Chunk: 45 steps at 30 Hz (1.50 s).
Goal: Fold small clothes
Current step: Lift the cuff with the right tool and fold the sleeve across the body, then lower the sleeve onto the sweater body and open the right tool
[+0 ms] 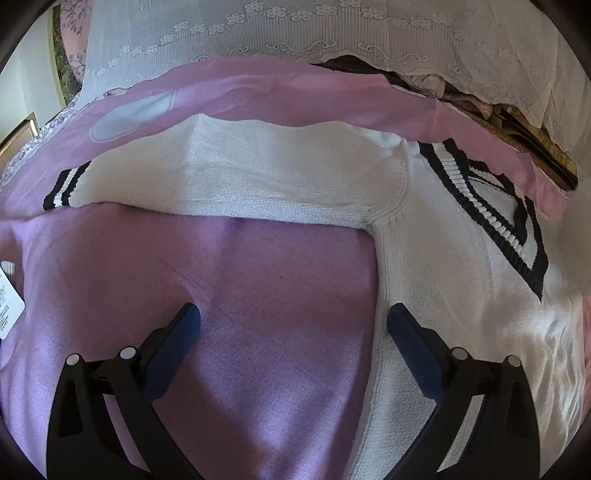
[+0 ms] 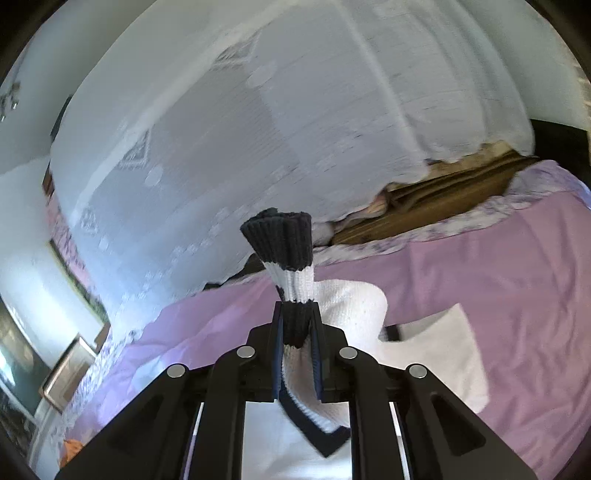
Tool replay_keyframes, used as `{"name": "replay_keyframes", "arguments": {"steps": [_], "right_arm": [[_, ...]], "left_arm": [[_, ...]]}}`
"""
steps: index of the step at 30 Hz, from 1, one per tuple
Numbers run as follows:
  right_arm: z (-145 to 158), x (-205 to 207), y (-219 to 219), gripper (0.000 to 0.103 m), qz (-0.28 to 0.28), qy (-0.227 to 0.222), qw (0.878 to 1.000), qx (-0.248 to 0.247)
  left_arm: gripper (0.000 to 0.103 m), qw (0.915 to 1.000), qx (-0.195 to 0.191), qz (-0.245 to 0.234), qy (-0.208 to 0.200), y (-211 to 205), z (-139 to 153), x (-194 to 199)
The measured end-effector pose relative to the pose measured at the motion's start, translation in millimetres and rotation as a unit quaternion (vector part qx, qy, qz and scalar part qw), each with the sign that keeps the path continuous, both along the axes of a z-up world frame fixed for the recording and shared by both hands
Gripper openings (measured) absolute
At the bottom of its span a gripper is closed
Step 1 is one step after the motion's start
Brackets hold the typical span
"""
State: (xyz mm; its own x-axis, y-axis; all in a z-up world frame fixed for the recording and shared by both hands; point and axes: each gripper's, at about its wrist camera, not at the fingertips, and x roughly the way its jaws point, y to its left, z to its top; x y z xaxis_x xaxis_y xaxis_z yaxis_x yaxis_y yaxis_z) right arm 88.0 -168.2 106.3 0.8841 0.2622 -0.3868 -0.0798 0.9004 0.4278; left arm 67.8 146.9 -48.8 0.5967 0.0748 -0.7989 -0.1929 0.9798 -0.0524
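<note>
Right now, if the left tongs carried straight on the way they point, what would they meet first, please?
Most likely the pink sheet, lying between the open left tongs; the white sweater lies just to their right. Depth is hard to judge.

A sweater [image 1: 424, 266] lies spread on a bedsheet [image 1: 258, 295], one sleeve [image 1: 221, 173] stretched out leftward. Behind them hangs a lace curtain [image 1: 295, 29]. The other cuff [image 2: 291, 258] stands raised above the bedsheet.
</note>
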Motion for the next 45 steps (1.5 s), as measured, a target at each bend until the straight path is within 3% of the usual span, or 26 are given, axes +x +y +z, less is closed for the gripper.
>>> {"name": "replay_keyframes", "arguments": {"steps": [5, 11, 17, 18, 20, 25, 29, 30, 32, 34, 37, 39, 42, 45], "right_arm": [[-22, 20, 46, 0.013, 0.027, 0.027, 0.999, -0.014], [-69, 39, 77, 0.014, 0.050, 0.077, 0.996, -0.018], [-113, 56, 111, 0.018, 0.094, 0.133, 0.985, -0.059], [-119, 58, 116, 0.027, 0.101, 0.142, 0.983, -0.066], [-130, 60, 124, 0.035, 0.114, 0.157, 0.978, -0.080], [-112, 43, 111, 0.037, 0.123, 0.126, 0.982, -0.072], [-80, 21, 79, 0.072, 0.089, 0.075, 0.984, -0.132], [-75, 18, 70, 0.074, 0.078, 0.068, 0.984, -0.146], [-71, 12, 43, 0.074, 0.049, 0.064, 0.982, -0.172], [-72, 9, 11, 0.074, 0.031, 0.076, 0.983, -0.166], [-78, 9, -29, 0.067, 0.015, 0.088, 0.987, -0.133], [-82, 12, -45, 0.054, 0.016, 0.092, 0.990, -0.106], [-91, 23, -56, 0.049, 0.036, 0.099, 0.992, -0.072], [-101, 38, -57, 0.049, 0.044, 0.108, 0.991, -0.069]], "left_arm": [[0.099, 1.0000, -0.001, -0.001, 0.003, 0, 0, 2], [0.099, 1.0000, -0.004, 0.000, 0.006, 0, -1, 6], [0.099, 1.0000, -0.003, -0.001, 0.007, 0, -2, 7], [0.099, 1.0000, -0.002, -0.002, 0.007, -1, -2, 7], [0.099, 1.0000, 0.000, -0.002, 0.008, -1, -2, 7], [0.099, 0.9999, -0.001, -0.004, 0.010, -1, -2, 7], [0.099, 0.9985, -0.051, -0.018, 0.005, 4, 6, 2], [0.099, 0.9969, -0.074, -0.026, 0.005, 5, 9, 0], [0.099, 0.9894, -0.136, -0.052, 0.000, 5, 16, -4], [0.099, 0.9841, -0.164, -0.067, -0.010, -1, 25, -6], [0.099, 0.9853, -0.139, -0.096, -0.022, -31, 43, -1], [0.099, 0.9855, -0.108, -0.126, -0.035, -63, 56, 3], [0.099, 0.9802, -0.085, -0.173, -0.043, -108, 65, 16], [0.099, 0.9836, -0.070, -0.166, -0.014, -129, 50, 44]]}}
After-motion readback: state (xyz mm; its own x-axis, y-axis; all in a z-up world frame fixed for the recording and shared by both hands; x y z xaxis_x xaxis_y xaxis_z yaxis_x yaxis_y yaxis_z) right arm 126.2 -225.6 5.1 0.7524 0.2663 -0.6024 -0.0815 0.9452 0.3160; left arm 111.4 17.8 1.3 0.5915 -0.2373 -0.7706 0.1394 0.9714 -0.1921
